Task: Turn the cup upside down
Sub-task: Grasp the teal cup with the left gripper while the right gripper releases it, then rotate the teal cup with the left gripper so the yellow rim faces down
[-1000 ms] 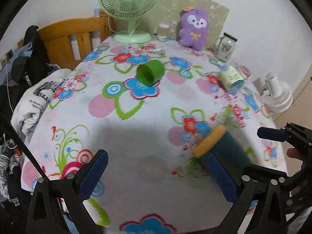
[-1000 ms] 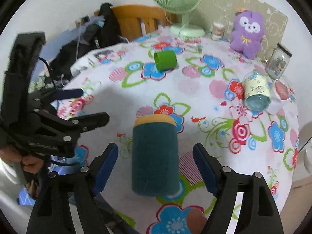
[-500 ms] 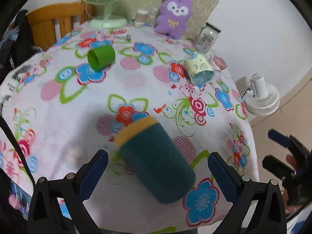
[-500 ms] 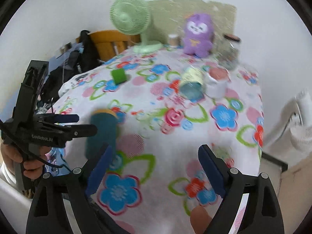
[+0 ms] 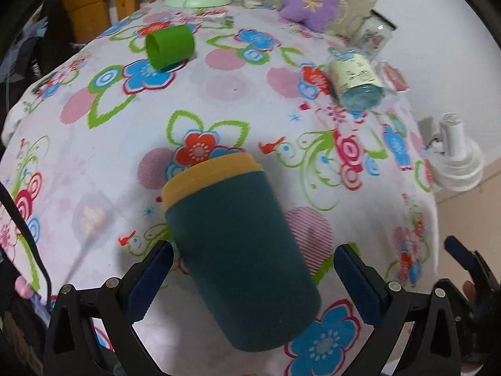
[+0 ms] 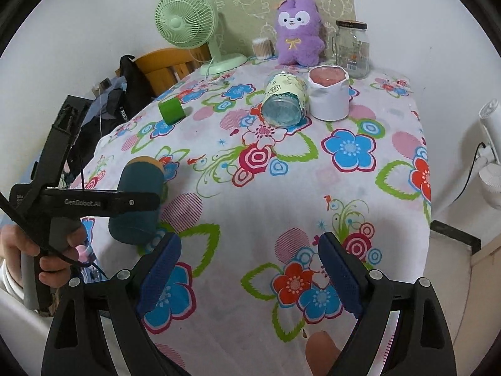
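Observation:
A dark teal cup (image 5: 238, 250) with a yellow band lies on its side on the floral tablecloth (image 5: 235, 94), its yellow end pointing away from me. My left gripper (image 5: 253, 272) is open and straddles the cup, one blue pad on each side of its body. The left pad is close to the cup wall and the right pad stands further off. In the right wrist view, the left gripper's finger (image 6: 137, 202) crosses in front of the teal cup (image 6: 142, 177). My right gripper (image 6: 250, 263) is open and holds nothing, over the table's near edge to the right of the cup.
A green cup (image 5: 169, 47) and a labelled glass jar (image 5: 357, 81) lie on their sides further back. A white cup (image 6: 328, 94), purple plush (image 6: 297, 31), upright jar (image 6: 352, 48) and green fan (image 6: 188, 22) stand at the rear. A wooden chair (image 6: 162, 65) stands left.
The right gripper has drawn away from the teal cup to the right. The left gripper has swung over and come down around the cup, which now lies between its open fingers.

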Demonstrator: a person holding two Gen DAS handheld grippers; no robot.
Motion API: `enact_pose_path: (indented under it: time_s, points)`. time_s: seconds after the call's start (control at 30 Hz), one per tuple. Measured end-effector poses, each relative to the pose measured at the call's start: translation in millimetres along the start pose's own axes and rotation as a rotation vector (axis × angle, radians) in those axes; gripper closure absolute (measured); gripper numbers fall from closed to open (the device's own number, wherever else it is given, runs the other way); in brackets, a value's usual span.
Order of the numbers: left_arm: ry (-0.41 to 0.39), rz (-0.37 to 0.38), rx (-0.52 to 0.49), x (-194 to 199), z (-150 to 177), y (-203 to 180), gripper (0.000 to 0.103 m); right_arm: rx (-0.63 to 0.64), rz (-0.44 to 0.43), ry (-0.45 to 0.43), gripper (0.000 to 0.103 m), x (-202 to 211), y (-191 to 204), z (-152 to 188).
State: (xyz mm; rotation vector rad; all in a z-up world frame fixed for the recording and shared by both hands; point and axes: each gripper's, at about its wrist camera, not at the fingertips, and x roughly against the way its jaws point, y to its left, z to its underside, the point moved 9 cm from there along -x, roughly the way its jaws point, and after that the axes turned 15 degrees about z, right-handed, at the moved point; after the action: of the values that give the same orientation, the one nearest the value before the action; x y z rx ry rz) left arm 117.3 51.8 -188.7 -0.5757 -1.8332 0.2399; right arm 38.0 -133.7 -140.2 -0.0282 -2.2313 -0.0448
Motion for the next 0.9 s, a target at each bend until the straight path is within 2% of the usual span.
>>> enact_pose_path:
  time_s: [0.2,0.27,0.43,0.7,0.9]
  points:
    - [0.018,-0.049,0.018,-2,9,2,0.005,-0.002,-0.022,-0.01,0.012,-2,2,-2]
    - [0.025,-0.059,0.016,-3,12,2,0.013,-0.003,-0.032,-0.012,0.012,-2,3,-3]
    - [0.057,-0.019,0.022,-8,18,-3,0.028,-0.007,-0.054,-0.02,0.012,-3,8,-4]
    - [0.029,-0.063,-0.041,10,12,5,0.03,0.004,-0.07,-0.028,0.012,-3,21,1]
    - [-0.011,-0.103,-0.147,42,-8,5,0.034,0.025,-0.135,-0.05,0.012,0,43,5]
